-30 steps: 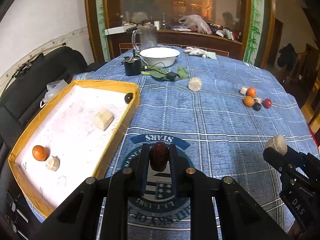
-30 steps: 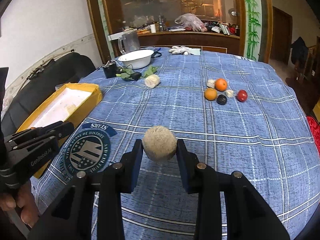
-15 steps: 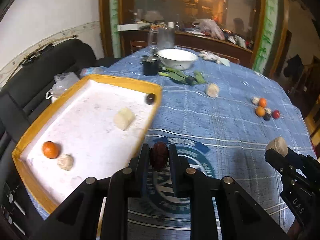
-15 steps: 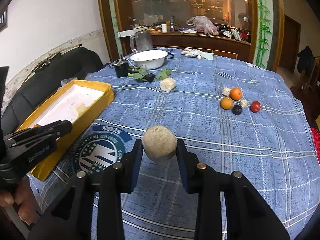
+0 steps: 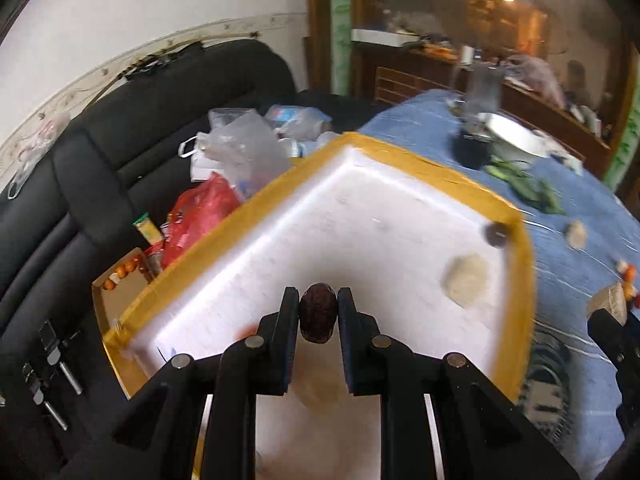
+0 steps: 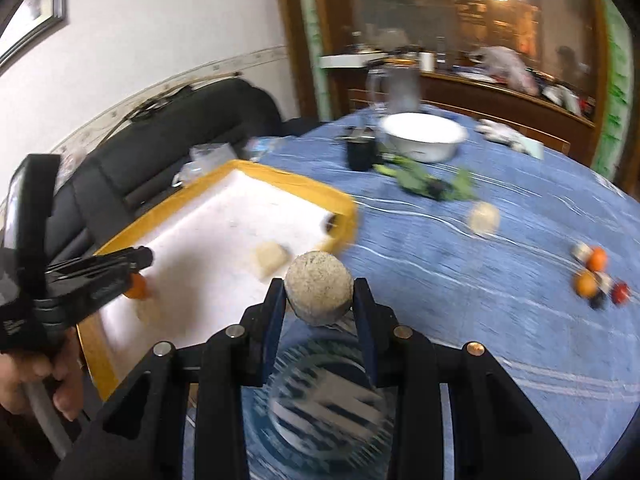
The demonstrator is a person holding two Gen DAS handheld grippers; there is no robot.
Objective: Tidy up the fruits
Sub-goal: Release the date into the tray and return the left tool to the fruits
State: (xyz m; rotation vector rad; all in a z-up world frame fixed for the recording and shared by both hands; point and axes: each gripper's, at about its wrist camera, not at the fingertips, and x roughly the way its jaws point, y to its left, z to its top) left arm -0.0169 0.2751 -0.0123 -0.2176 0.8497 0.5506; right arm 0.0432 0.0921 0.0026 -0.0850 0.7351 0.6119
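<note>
Dark red fruit (image 5: 318,318) clenched in left tool (image 5: 318,312) above white tray (image 5: 400,184); round beige fruit (image 6: 319,293) clenched in right tool (image 6: 319,300).

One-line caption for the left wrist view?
Left hand-held gripper carries a dark wrinkled fruit over the yellow-rimmed white tray.

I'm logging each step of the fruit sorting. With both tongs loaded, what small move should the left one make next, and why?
Probably lower the left tongs a little and open them. They are shut on the dark date, which is already over the white floor of the yellow-rimmed tray, with bare space around it.
</note>
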